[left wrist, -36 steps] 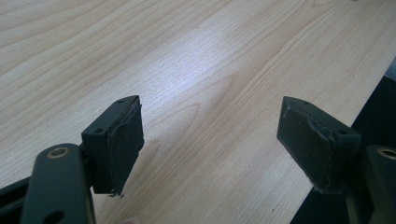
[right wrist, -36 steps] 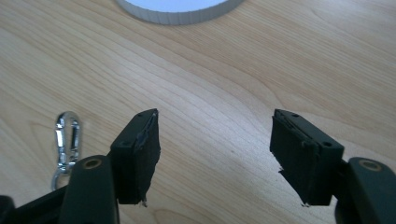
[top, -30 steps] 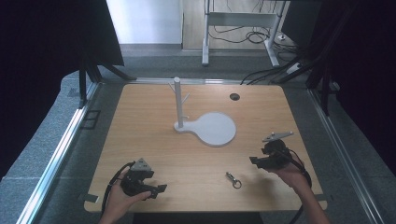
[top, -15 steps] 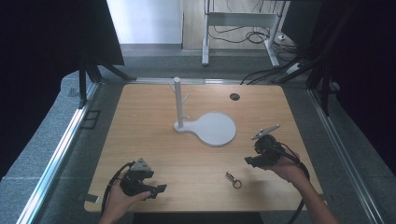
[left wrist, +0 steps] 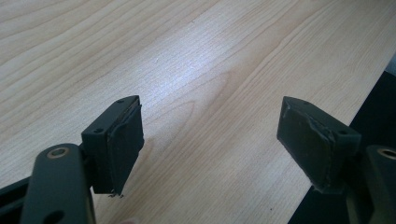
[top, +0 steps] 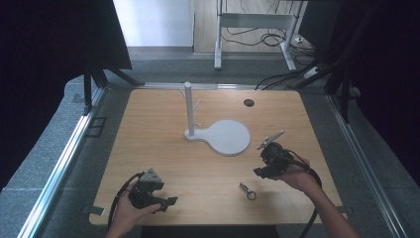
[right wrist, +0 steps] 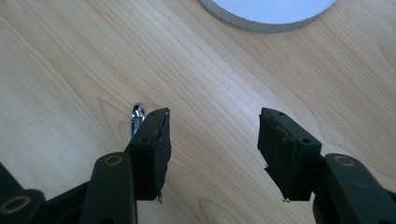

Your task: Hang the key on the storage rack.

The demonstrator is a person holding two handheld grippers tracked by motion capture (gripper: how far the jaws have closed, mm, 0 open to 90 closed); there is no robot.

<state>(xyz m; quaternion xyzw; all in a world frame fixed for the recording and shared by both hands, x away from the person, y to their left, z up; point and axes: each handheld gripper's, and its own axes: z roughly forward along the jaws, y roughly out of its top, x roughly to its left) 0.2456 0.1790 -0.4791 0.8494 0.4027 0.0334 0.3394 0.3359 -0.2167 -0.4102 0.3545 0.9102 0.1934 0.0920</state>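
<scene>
A small metal clasp with a ring (top: pixel 247 191) lies on the wooden table (top: pixel 148 129) near the front. My right gripper (top: pixel 258 171) hovers just right of it and above, jaws pointing down and left. In the right gripper view the clasp (right wrist: pixel 137 116) peeks out behind the left jaw. My right gripper (right wrist: pixel 212 140) is open with only bare wood in the gap, and its jaws have just been closing. My left gripper (top: pixel 168 201) rests at the front left, and in its own view the left gripper (left wrist: pixel 210 140) stands open and wide over bare wood.
A white stand (top: pixel 189 109) with a post and short pegs rises mid-table, joined to a round white disc (top: pixel 229 136). The disc's edge (right wrist: pixel 266 11) shows ahead of the right jaws. A dark cable hole (top: pixel 248 102) sits at the back right. The table's front edge (left wrist: pixel 369 88) lies close to the left gripper.
My right hand has moved left, toward the clasp and the disc, and the grey plate on its gripper has tilted up. The left hand has stayed put.
</scene>
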